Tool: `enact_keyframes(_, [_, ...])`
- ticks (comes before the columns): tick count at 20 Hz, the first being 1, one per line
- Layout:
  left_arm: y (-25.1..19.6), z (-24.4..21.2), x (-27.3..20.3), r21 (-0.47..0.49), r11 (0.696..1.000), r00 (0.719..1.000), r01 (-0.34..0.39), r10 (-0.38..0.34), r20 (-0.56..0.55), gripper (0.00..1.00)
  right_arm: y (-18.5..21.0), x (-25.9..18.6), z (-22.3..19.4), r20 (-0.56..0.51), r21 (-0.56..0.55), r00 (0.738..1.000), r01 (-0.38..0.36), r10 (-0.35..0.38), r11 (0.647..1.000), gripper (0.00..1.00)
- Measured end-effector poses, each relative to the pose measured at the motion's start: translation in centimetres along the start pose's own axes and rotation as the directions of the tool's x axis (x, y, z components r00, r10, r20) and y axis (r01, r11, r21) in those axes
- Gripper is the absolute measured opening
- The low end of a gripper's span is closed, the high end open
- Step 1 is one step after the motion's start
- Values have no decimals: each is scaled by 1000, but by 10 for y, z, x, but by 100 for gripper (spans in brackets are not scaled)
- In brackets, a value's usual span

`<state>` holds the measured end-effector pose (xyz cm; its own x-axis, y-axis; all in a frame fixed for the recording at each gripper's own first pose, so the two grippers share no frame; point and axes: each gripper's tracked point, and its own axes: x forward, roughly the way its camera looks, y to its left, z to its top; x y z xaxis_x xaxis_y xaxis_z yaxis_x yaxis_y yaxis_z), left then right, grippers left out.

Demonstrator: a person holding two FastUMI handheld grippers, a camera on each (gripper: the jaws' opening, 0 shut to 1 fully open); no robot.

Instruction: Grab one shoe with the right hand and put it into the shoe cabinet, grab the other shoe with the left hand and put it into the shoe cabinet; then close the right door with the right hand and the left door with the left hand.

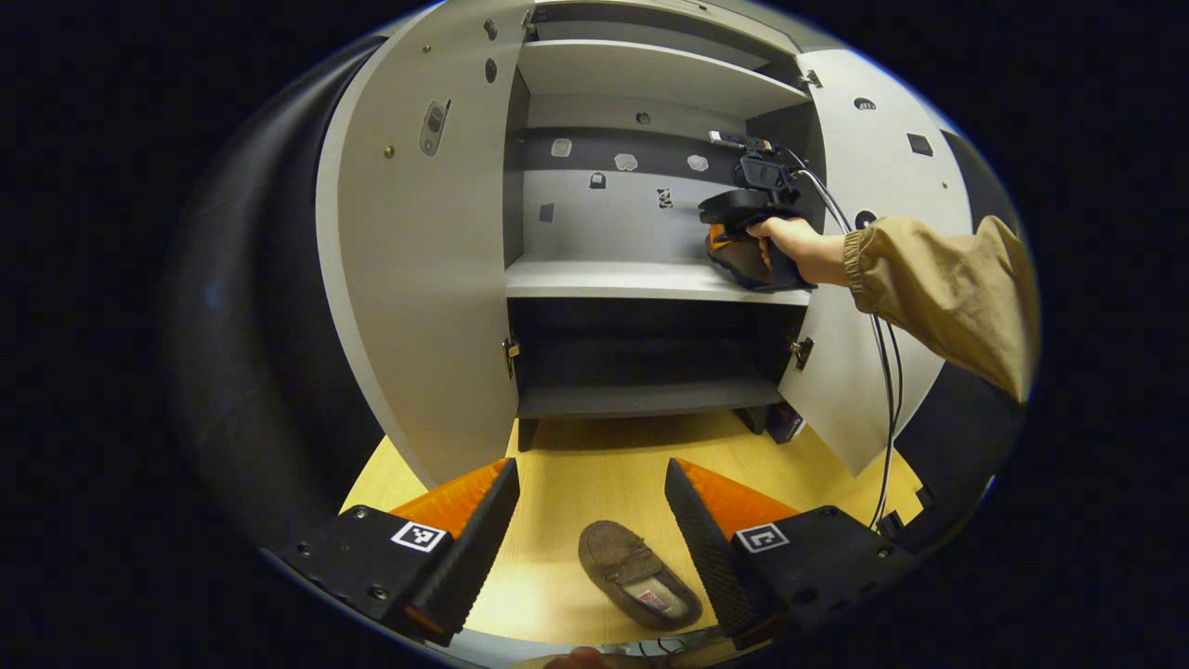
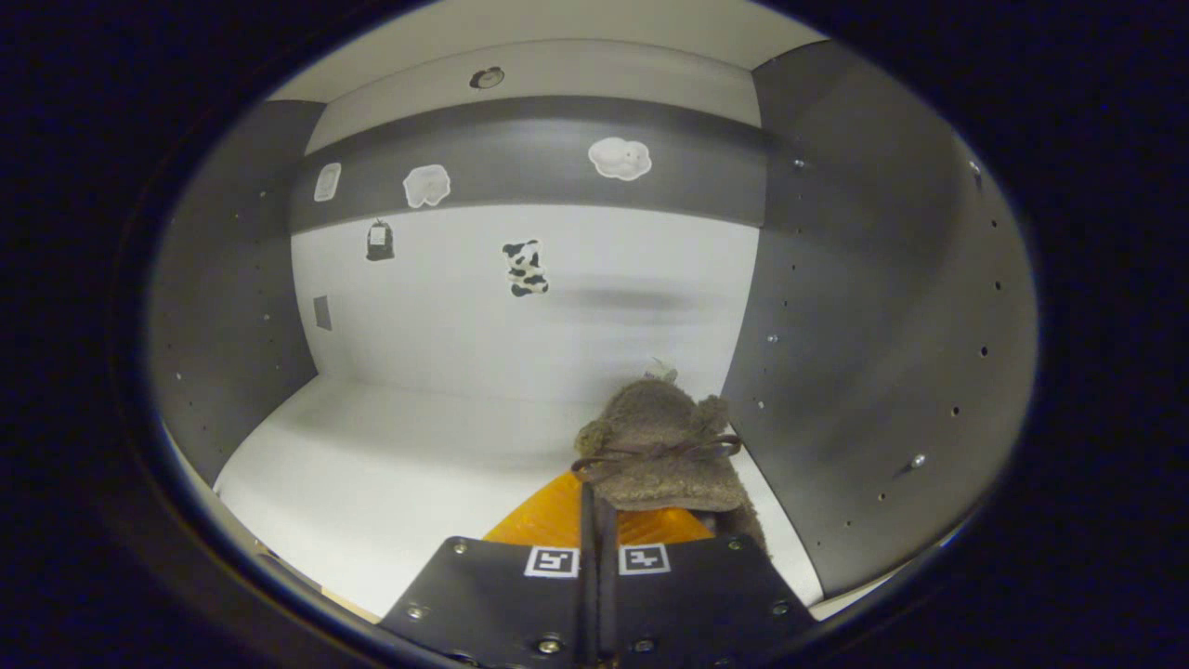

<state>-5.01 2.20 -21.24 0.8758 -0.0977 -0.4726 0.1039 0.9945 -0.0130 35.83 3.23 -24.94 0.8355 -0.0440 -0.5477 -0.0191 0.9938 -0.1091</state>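
Brown shoe (image 2: pixel 658 444): pinched in right gripper (image 2: pixel 599 520), over cabinet shelf (image 2: pixel 390 446).
Second shoe (image 1: pixel 636 573): on desk (image 1: pixel 594 465), between spread left gripper (image 1: pixel 592 511) fingers.

No readable text is seen; only coded square markers (image 1: pixel 418 536) are borne on the gripper bodies.

A light wooden floor (image 1: pixel 594 465) lies in front of the unit. Small stickers sit on the back panel: a black-and-white cow sticker (image 2: pixel 526 268), with pale cloud-shaped stickers (image 2: pixel 620 158) above it on a dark band.
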Motion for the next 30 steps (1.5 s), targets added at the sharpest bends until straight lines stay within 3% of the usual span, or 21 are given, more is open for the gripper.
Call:
enact_keyframes(2, [1,-3,-2,-9,1000,1000,-7,7,-4,97,1,1,-3,-9,0,1000,4,-4,1000,2])
enact_keyframes(4, [2,-6,-4,-17,1000,1000,-11,11,-10,97,5,-1,-7,-31,4,999,-13,13,1000,10])
enact_keyframes(7, [1,-16,-3,-24,1000,1000,-11,10,-28,97,4,-16,-2,-15,-13,1000,-18,18,1000,48])
enact_keyframes(10, [-4,-32,2,-35,999,998,-2,0,-66,98,1,-49,2,12,-45,999,-32,32,998,49])
enact_keyframes(16, [-16,-92,18,-29,999,976,25,-30,-214,98,3,-149,43,201,-160,975,-60,92,985,46])
enact_keyframes(23, [-28,-178,24,-30,999,915,30,-39,-403,98,-4,-256,71,336,-150,930,-106,151,983,49])
enact_keyframes(24, [-30,-190,27,-42,999,905,30,-45,-422,98,-7,-267,72,342,-148,926,-112,157,983,52])
enact_keyframes(27, [-35,-221,30,-63,998,877,26,-53,-477,97,-20,-294,71,352,-147,923,-114,159,983,46])
enact_keyframes(28, [-36,-230,31,-65,998,866,19,-49,-498,97,-24,-301,69,349,-144,923,-118,162,983,49])
enact_keyframes(30, [-36,-243,38,-79,997,859,-9,-32,-512,97,-27,-313,66,339,-145,925,-129,171,981,46])
